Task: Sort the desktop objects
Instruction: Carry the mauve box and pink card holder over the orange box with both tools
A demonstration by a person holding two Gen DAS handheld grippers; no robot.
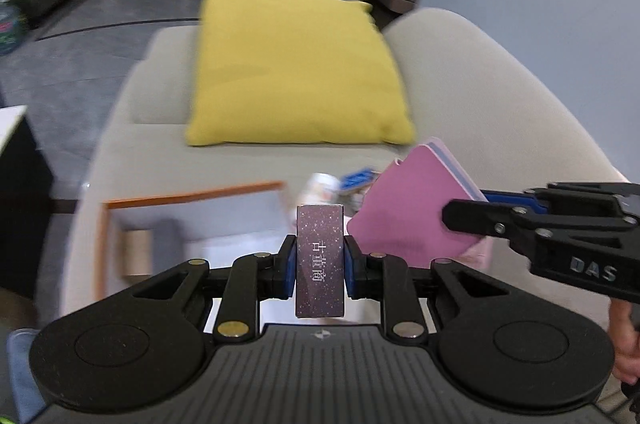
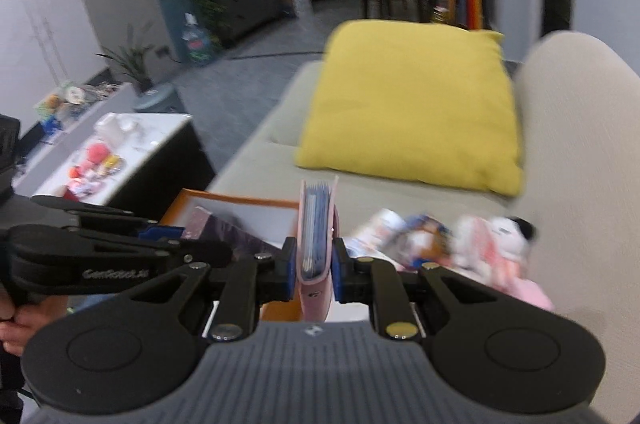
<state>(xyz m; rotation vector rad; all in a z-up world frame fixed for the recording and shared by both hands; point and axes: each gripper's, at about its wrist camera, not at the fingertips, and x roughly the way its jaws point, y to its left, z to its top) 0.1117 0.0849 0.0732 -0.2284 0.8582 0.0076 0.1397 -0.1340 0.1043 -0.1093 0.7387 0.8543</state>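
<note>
While both hands were raised over the beige sofa (image 1: 248,160), the left gripper (image 1: 319,266) had its fingers closed on a dark purple star-speckled rectangular box (image 1: 320,260), held upright in front of the yellow square cushion (image 1: 296,64). The right gripper (image 2: 314,266) had its fingers pinched on a pink soft-cover notebook with blue pages (image 2: 316,240), spine edge up, also in front of that cushion. An orange-rimmed white open tray (image 1: 192,198) sat ahead-left of the cushion; blurred colourful small items (image 2: 448,240) lay below it.
</note>
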